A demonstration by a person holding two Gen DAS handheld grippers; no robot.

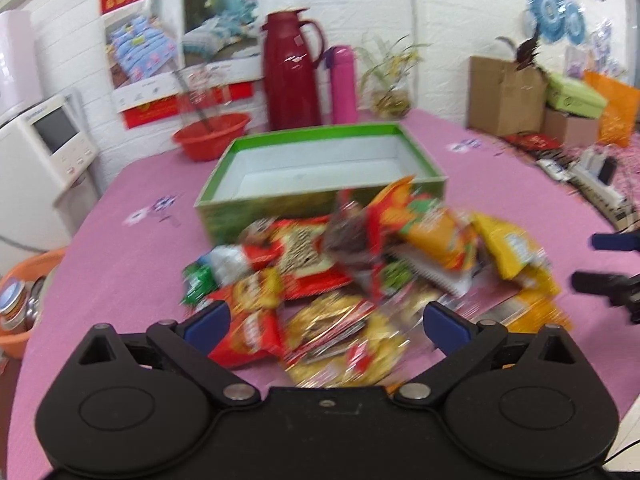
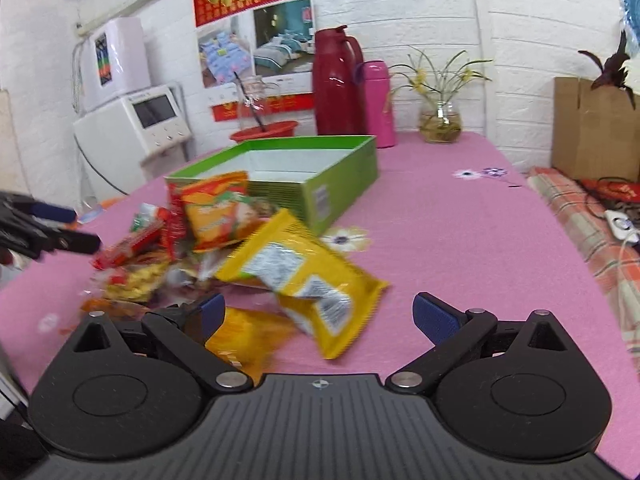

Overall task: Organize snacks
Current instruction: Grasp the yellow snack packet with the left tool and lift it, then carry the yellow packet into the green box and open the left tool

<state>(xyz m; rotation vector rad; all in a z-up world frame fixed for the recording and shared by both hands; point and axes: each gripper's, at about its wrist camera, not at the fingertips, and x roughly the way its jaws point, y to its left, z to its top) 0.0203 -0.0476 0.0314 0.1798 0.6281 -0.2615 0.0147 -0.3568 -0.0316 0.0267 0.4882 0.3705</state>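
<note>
A heap of snack packets (image 1: 360, 264) lies on the pink tablecloth in front of an empty green box (image 1: 320, 168). My left gripper (image 1: 326, 322) is open just above the near packets, red and gold ones showing between its fingers. In the right wrist view the same heap (image 2: 192, 240) sits left of centre beside the green box (image 2: 320, 176). My right gripper (image 2: 318, 316) is open, with a yellow packet (image 2: 308, 280) lying between its blue pads and nothing held. The right gripper (image 1: 608, 264) shows at the left wrist view's right edge; the left gripper (image 2: 48, 228) shows at the right wrist view's left edge.
Behind the box stand a dark red thermos jug (image 1: 292, 72), a pink bottle (image 1: 343, 84), a plant in a glass vase (image 2: 440, 120) and a red bowl (image 1: 212, 134). Cardboard boxes (image 1: 504, 96) and cables lie to the right. A white appliance (image 1: 44, 148) stands left.
</note>
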